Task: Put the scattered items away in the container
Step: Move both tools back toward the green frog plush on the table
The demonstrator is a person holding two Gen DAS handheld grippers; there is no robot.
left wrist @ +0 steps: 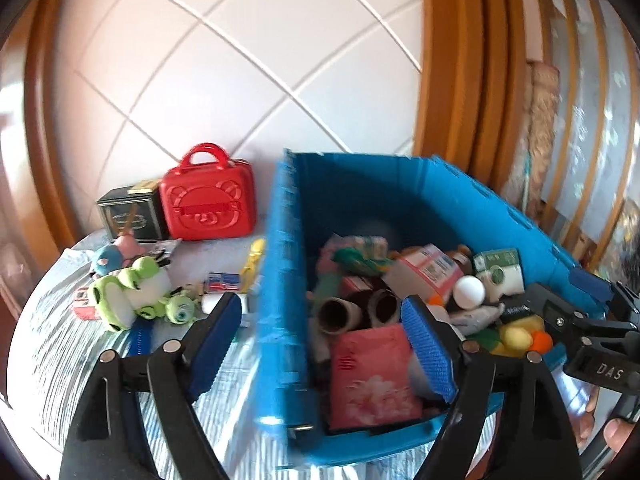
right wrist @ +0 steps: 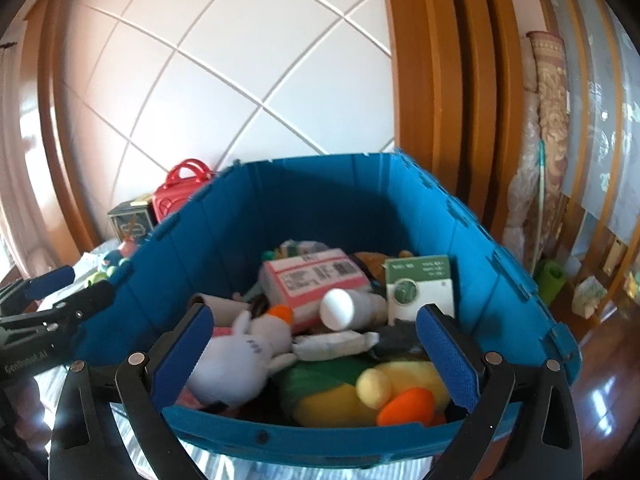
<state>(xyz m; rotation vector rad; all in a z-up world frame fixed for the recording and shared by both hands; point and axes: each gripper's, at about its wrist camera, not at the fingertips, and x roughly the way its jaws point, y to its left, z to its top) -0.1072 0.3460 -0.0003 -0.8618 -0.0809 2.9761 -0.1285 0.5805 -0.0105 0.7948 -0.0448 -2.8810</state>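
The blue container (left wrist: 280,240) stands on a striped cloth and holds a pink packet (left wrist: 372,376), cardboard tubes (left wrist: 336,312), a yellow duck plush (right wrist: 400,392), a white rabbit plush (right wrist: 240,360), a white bottle (right wrist: 348,308) and boxes. My left gripper (left wrist: 320,308) is open and straddles the container's left wall without touching it. My right gripper (right wrist: 316,314) is wide open above the near rim, nothing between its pads. To the left of the container lie a green frog plush (left wrist: 128,296), a blue bird plush (left wrist: 106,260), a small red-blue box (left wrist: 224,282) and a yellow item (left wrist: 254,260).
A red toy case (left wrist: 206,200) and a black tin (left wrist: 132,212) stand at the back left against the tiled wall (left wrist: 240,60). A wooden door frame (right wrist: 432,80) rises behind the container. A rolled rug (right wrist: 552,120) leans at the right above a glossy wooden floor (right wrist: 600,392).
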